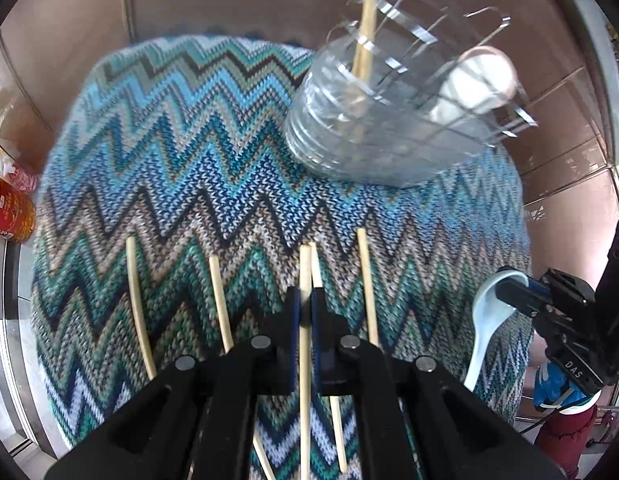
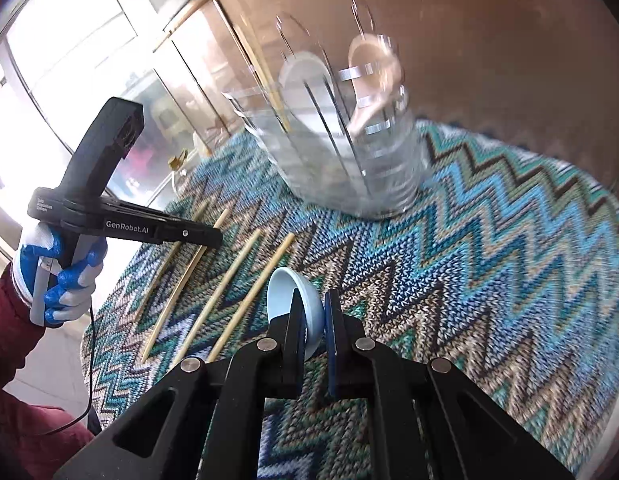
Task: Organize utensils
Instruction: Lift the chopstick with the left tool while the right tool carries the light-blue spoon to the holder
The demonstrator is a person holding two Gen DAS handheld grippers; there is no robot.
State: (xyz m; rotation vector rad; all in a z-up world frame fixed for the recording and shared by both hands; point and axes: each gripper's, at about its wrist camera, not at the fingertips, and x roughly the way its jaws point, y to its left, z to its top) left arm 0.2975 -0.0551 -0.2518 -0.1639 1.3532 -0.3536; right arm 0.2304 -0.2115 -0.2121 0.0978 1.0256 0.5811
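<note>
The left gripper (image 1: 305,300) has its jaws clamped on one pale chopstick (image 1: 305,272), which runs straight up between the blue pads toward twelve o'clock in the left wrist view. A second chopstick (image 1: 315,266) lies just beside it, at one o'clock of the tips, and whether it touches the held one I cannot tell. Loose chopsticks (image 1: 135,300) lie on the zigzag knitted cloth (image 1: 181,152) at ten and two o'clock of that gripper, roughly parallel and apart from each other.

The right gripper (image 2: 313,312) is closed on the bowl of a light blue ceramic spoon (image 2: 287,292), whose handle trails back out of sight under the fingers. In the left wrist view the same spoon (image 1: 483,320) hangs at three o'clock, handle down.

At one o'clock in the left view stands a clear plastic utensil holder (image 1: 349,132), blurred, with a chopstick (image 1: 367,20) upright in it and a whitish spoon (image 1: 481,76) in its far side. Nothing lies between either gripper and the holder except bare cloth.

At nine o'clock, off the cloth's edge, stands a bottle of amber liquid (image 1: 9,208). In the right wrist view, a gloved hand (image 2: 65,276) in a dark red sleeve (image 2: 9,320) grips the left tool's handle at nine o'clock
</note>
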